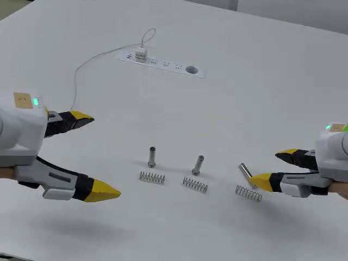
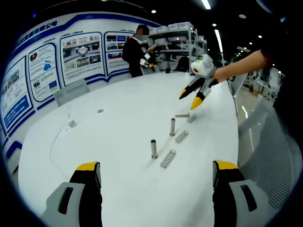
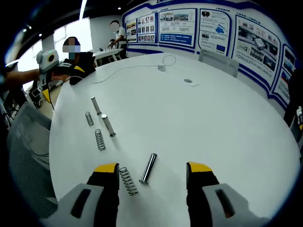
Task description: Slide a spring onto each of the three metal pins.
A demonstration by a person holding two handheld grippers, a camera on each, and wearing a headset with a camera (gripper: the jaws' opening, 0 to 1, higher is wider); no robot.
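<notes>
Three metal pins sit in a row on the white table point(image 1: 228, 119). The left pin point(image 1: 151, 156) and the middle pin point(image 1: 198, 165) stand upright. The right pin point(image 1: 245, 172) point(image 3: 148, 168) lies on its side. In front of each pin lies a loose spring: left point(image 1: 151, 177), middle point(image 1: 195, 185), right point(image 1: 248, 193) point(image 3: 128, 180). My left gripper point(image 1: 95, 154) point(image 2: 156, 166) hovers open to the left of the row. Just right of the lying pin, my right gripper point(image 1: 271, 167) point(image 3: 153, 166) is open, with that pin and its spring ahead of its jaws.
A white power strip point(image 1: 163, 64) with a plugged charger and a trailing cable point(image 1: 76, 76) lies at the far side of the table. People stand at the room's back point(image 2: 137, 49). Chairs stand near the table's edge point(image 3: 215, 59).
</notes>
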